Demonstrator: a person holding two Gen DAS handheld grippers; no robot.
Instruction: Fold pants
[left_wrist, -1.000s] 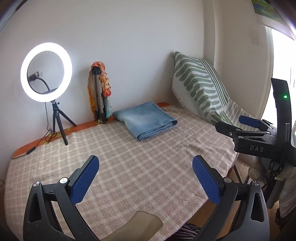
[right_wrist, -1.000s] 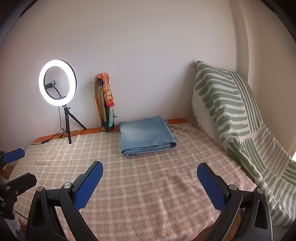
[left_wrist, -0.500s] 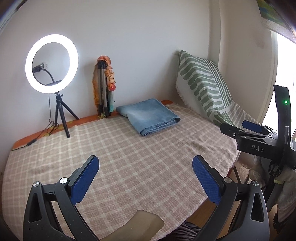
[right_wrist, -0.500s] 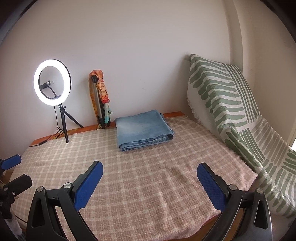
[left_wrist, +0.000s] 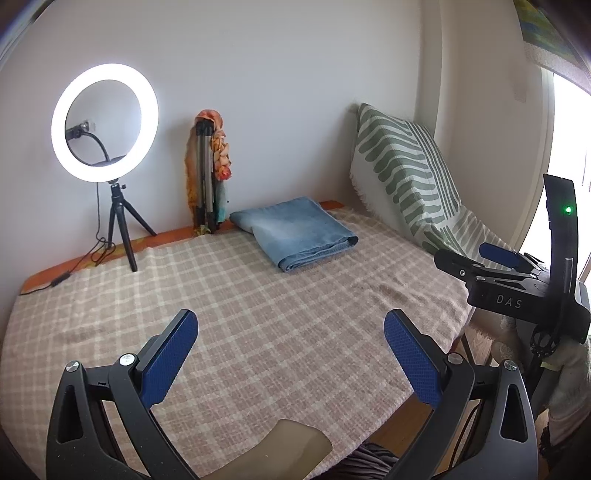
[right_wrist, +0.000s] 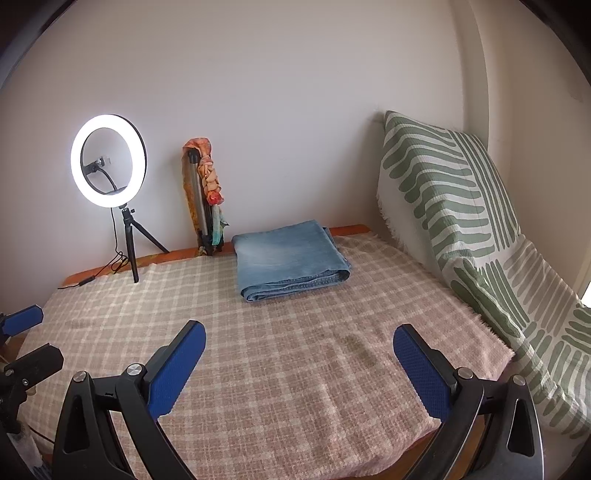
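Note:
Blue denim pants (left_wrist: 295, 230) lie folded in a neat rectangle at the far side of the checked pink cloth (left_wrist: 240, 314), near the wall; they also show in the right wrist view (right_wrist: 290, 260). My left gripper (left_wrist: 291, 354) is open and empty, held above the near part of the cloth, well short of the pants. My right gripper (right_wrist: 299, 363) is open and empty, also near the front edge. The right gripper shows from the side in the left wrist view (left_wrist: 487, 262). One left finger (right_wrist: 22, 321) shows at the left edge of the right wrist view.
A lit ring light on a small tripod (left_wrist: 105, 122) stands at the back left with its cable trailing. A folded tripod wrapped in orange cloth (left_wrist: 207, 173) leans on the wall. A green-striped cushion (left_wrist: 402, 173) and throw (right_wrist: 524, 306) border the right side.
Both grippers have pulled back and risen slightly from the cloth, so the folded pants look a little farther away. Both stay open. The pants have not moved.

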